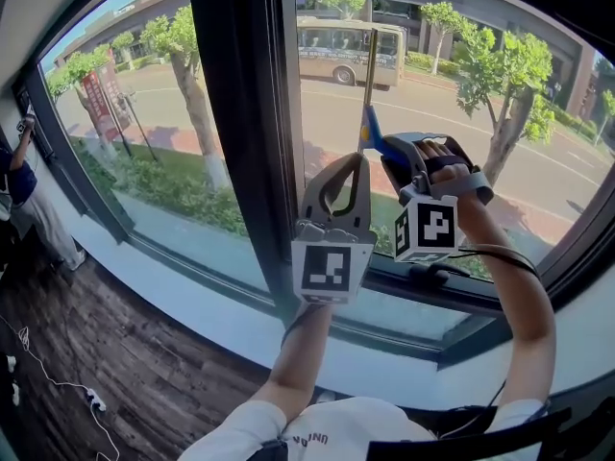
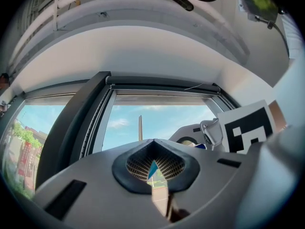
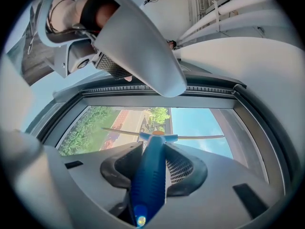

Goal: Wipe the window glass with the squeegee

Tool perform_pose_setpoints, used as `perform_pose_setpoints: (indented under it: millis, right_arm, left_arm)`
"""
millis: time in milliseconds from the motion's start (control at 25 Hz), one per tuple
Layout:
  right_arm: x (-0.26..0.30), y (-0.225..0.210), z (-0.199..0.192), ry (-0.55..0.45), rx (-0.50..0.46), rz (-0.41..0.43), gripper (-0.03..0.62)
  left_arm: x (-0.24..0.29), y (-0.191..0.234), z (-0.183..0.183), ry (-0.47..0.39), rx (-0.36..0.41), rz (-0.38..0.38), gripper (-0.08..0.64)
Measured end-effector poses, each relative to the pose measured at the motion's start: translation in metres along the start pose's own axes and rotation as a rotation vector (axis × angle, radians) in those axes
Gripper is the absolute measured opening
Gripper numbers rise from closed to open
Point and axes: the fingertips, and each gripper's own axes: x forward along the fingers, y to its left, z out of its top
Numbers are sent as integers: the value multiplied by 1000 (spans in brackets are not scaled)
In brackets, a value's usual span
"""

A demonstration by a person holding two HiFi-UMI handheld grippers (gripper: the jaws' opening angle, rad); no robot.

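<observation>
Your left hand-held gripper [image 1: 356,164] is closed, empty. Your right hand-held gripper [image 3: 154,150] clamps the squeegee [image 3: 149,180] at upper-centre glass [image 1: 543,176]; most wiping seems left.

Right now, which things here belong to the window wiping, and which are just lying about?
Job: squeegee, clamped in the right gripper; window glass.
Not part of it: white cable on the wooden floor; left gripper, shut, empty.

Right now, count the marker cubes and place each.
2. The left cube on the left gripper, mid-frame in the head view; right cube beside it on the right gripper, which holds the squeegee.
</observation>
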Motion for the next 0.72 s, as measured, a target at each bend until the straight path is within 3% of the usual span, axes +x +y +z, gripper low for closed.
perform_pose_setpoints:
  millis: [440,720]
  right_arm:
    - [-34,4,-42,40,8,-17,144]
    - [-54,13,-71,74,26,-18,144]
  left_arm:
    - [16,-39,1,-36,-60,-67,-2]
    - [27,-73,-2,-36,-59,-141,-2]
